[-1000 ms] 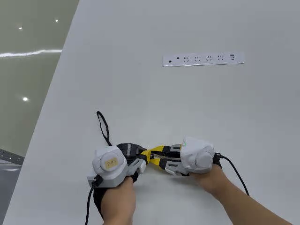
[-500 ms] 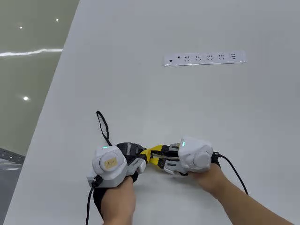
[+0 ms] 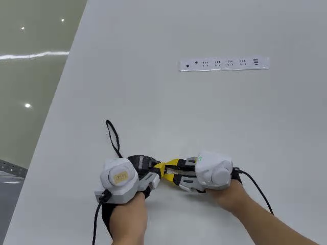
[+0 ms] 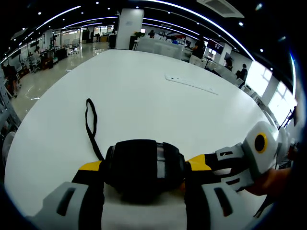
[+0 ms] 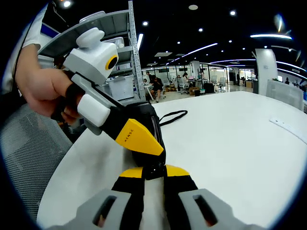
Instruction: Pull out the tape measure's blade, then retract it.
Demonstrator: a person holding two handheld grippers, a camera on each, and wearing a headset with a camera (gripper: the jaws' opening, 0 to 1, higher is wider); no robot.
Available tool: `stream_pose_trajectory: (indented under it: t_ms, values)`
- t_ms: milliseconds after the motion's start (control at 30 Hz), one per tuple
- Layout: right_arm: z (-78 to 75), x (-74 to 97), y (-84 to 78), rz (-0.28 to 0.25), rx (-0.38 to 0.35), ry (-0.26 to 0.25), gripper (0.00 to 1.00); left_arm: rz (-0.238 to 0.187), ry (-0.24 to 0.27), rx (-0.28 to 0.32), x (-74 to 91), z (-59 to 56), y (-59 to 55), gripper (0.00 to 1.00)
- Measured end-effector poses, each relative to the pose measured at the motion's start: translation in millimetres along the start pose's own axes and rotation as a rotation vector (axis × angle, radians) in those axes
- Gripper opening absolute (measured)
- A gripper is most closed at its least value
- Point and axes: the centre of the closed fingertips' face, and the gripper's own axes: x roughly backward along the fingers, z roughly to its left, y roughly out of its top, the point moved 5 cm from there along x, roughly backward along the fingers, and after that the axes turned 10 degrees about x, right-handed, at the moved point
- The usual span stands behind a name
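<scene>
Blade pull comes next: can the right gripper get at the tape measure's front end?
Probably yes: the right gripper has its jaws at the front of the tape measure, which the left gripper clamps, with nothing between. Whether they pinch the blade tip is hidden.

Brightness: bright and even over the white table [image 3: 153, 102].
Source: ceiling lamps [image 5: 193, 7] and strip lights, high above and beyond the left tool [image 4: 144, 165] and right tool [image 5: 154, 171].
Shadows: soft and faint, just under both tools.
Glare: lamp reflections on the glossy floor [image 3: 30, 81], left of the left tool.
Distortion: the fisheye bends table edges and light strips.
Focus: nearest tool parts slightly soft.
</scene>
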Motion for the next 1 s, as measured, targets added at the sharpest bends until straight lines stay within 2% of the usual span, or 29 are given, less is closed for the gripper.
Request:
stream_pose_trajectory:
  t_ms: [400,800,1000]
  values:
    - [-0.8,-0.3,0.1,0.010,-0.014,0.000,0.15,0.001,-0.015,-0.017,-1.4,1.2,-0.8,0.67]
    - [-0.5,-0.8,-1.8,0.033,-0.026,-0.002,0.24,0.013,-0.038,-0.084,-0.2,2.8,-5.0,0.67]
    - [-0.7,2.2,-2.1,0.037,-0.042,-0.015,0.25,0.012,-0.052,-0.090,2.2,2.7,-6.8,0.68]
